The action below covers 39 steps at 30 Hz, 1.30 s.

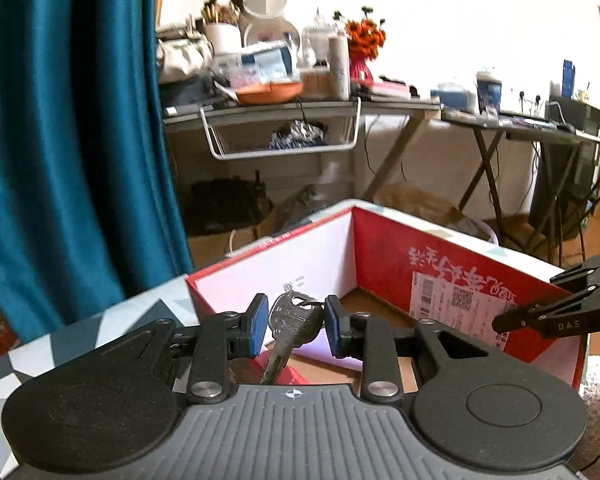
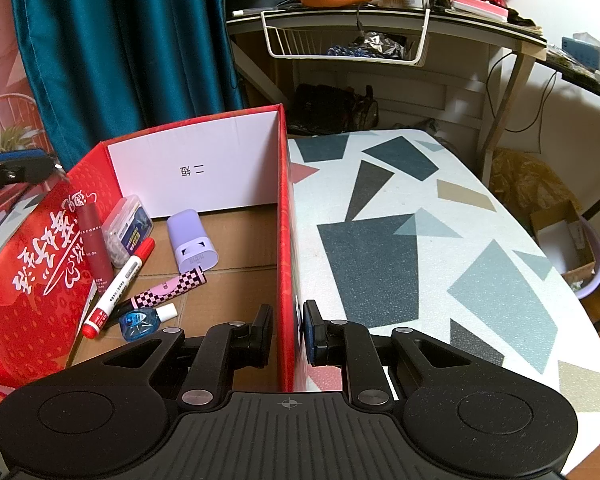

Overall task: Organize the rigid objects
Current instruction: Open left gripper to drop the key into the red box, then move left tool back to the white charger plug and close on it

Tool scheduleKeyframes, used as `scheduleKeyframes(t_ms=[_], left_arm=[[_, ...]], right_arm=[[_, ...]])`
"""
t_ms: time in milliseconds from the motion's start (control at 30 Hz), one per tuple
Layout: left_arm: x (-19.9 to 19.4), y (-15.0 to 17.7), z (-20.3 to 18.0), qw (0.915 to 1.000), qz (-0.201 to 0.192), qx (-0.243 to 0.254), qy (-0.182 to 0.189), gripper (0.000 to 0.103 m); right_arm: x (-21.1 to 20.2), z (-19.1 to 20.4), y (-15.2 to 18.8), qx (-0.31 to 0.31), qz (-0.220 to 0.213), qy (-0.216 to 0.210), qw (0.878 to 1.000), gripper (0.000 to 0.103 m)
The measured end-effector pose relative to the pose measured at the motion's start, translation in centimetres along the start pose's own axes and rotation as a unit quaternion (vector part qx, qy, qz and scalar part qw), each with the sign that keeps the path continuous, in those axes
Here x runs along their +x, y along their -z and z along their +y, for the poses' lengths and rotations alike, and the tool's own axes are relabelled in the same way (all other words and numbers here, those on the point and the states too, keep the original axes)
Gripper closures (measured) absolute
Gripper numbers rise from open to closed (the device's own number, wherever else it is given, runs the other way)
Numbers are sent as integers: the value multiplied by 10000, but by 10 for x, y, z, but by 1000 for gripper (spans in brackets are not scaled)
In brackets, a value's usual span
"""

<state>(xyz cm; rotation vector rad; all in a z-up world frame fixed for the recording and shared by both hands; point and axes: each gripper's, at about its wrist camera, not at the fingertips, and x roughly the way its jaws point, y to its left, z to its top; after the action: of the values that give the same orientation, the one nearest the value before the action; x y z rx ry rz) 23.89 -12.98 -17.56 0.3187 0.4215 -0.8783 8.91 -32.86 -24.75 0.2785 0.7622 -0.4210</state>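
My left gripper [image 1: 296, 319] is shut on a bunch of silver keys [image 1: 288, 322]; its blue pads press the key heads and one blade hangs down. It hovers over the open red cardboard box [image 1: 384, 264]. My right gripper [image 2: 288, 332] is shut on the box's right wall [image 2: 285, 240], one finger inside and one outside. It also shows at the right of the left wrist view, as the right gripper [image 1: 560, 312]. Inside lie a red-capped marker [image 2: 118, 286], a purple case [image 2: 192, 240], a checkered tube [image 2: 168, 288], a blue dropper bottle [image 2: 144, 318], a red tube [image 2: 94, 240] and a clear plastic case [image 2: 126, 228].
The box stands on a table with a geometric pattern [image 2: 380, 264]. A teal curtain [image 2: 120, 40] hangs behind it at the left. A cluttered desk with a white wire basket [image 2: 344, 40] stands beyond. A cardboard box in a tub [image 2: 572, 240] sits on the floor at the right.
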Motion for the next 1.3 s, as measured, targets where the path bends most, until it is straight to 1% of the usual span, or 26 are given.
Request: scheduleKeyframes(t_ms=[233,400,567,700,733,767,800,867,1000,1067,1133,1200,1300], left_arm=[[22,5,-5,9989,381,212,164,71],[33,6,-8,9978,578,220,236,71],[37,7,-9,9968,695,225,339,70],[36,7,-9,9968,694,211,343,70],[36,6,-9,9970,675,200,315,67],[35,6,-8,9972,662,179,294,61],[34,5,-7,9973,651,155,289,58],[33,4,-6,9976,624,129,265,45],[28,0,-3,9984,535,108,173,37],[24,-2,3,9988,482,50,80,28],[17,-5,13,9991,420,-50,-18,21],[9,-8,31,9992,319,-224,-131,20],[0,-6,68,9956,287,-722,-518,18]], right_arm=[[0,0,0,-3,1,1,10000,87],[0,0,0,-6,3,3,10000,87],[0,0,0,-4,2,3,10000,87],[0,0,0,-3,2,3,10000,87],[0,0,0,-3,2,3,10000,87],[0,0,0,-3,2,3,10000,87],[0,0,0,-3,4,3,10000,87],[0,0,0,-12,4,11,10000,87],[0,1,0,-21,5,10,10000,87],[0,1,0,-20,5,12,10000,87],[0,1,0,-21,5,9,10000,87],[0,1,0,-21,3,8,10000,87],[0,1,0,-20,4,9,10000,87]])
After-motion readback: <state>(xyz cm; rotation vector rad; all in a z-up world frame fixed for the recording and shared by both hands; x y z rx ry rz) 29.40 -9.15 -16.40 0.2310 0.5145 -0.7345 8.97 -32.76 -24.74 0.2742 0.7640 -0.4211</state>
